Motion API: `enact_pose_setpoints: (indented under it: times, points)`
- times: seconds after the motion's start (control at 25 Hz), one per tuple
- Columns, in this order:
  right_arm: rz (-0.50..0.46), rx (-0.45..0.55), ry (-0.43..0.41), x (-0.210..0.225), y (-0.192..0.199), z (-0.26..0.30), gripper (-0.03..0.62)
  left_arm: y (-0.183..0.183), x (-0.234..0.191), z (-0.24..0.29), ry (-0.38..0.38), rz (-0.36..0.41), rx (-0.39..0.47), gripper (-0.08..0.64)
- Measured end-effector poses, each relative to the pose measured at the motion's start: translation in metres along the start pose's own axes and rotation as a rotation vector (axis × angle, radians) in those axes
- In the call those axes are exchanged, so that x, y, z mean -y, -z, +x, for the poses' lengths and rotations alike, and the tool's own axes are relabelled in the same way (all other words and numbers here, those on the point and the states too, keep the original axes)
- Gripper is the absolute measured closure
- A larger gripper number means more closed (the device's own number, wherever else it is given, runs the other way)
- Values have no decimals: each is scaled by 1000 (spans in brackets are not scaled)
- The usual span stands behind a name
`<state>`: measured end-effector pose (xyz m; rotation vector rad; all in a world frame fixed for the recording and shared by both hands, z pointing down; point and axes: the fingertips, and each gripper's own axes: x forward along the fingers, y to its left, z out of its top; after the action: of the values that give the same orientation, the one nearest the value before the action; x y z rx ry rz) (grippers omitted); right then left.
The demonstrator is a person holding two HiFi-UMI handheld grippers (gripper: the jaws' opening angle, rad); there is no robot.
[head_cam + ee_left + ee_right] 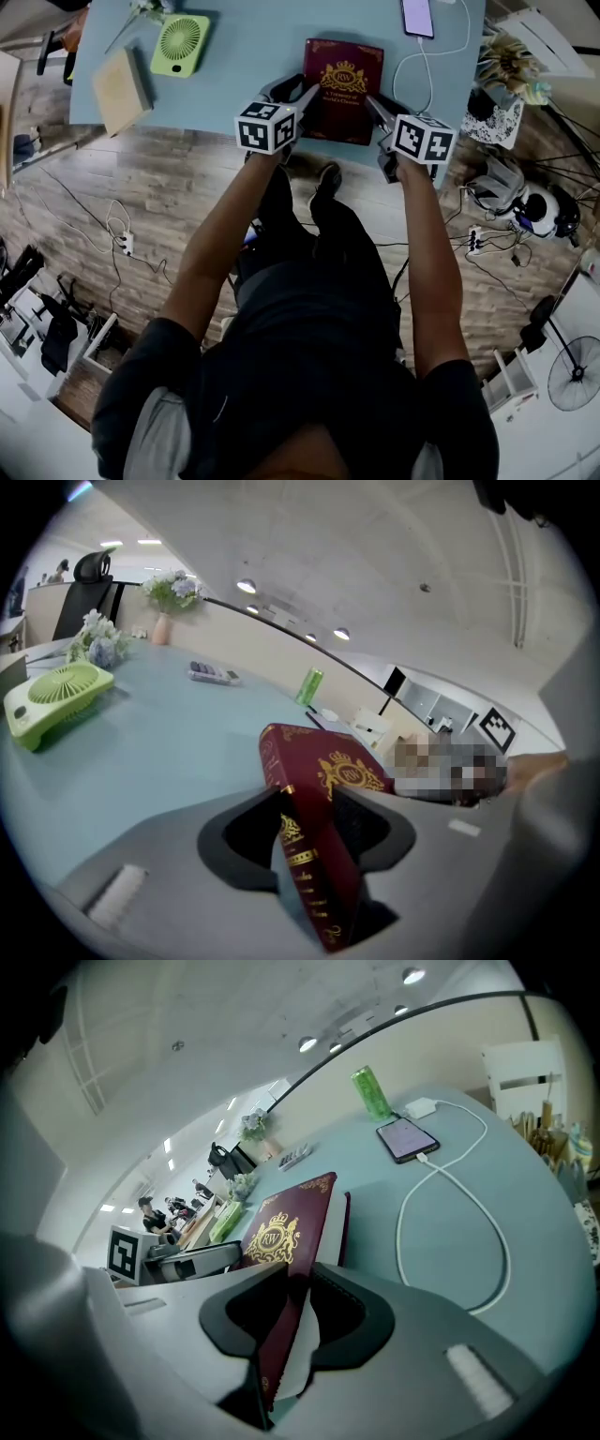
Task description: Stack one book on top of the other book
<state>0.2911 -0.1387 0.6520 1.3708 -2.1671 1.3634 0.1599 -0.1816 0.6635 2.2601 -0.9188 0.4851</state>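
Note:
A dark red book (pixel 341 89) with a gold crest lies near the front edge of the pale blue table (pixel 253 47). My left gripper (pixel 302 100) is shut on its left side near the spine (pixel 305 864). My right gripper (pixel 377 108) is shut on its right side, where the cover and page edges (pixel 281 1335) sit between the jaws. A second, tan book (pixel 122 89) lies at the table's left end, apart from both grippers.
A green fan (pixel 180 44) lies beside the tan book. A phone (pixel 417 17) with a white cable (pixel 427 56) sits at the back right, a green can (pixel 371 1091) beyond it. Flowers (pixel 171 591) and a remote (pixel 214 674) stand further back. Cables and clutter cover the floor.

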Motion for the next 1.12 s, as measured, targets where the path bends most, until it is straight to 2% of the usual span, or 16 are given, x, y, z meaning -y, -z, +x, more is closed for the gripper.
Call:
enact_pose_setpoints:
  times: [0.4,0.72,1.12]
  points:
    - [-71,28,-38,-56,-27,8,531,-41,-24,-45,-71,66,80,345]
    - [-124,36,-83,-101,-45,18,532,-66,-42,-87,-129,83,149,345]
    - [-203,23,-155,-175,-66,51,532,-99,-88,-153,-204,92,241,345]
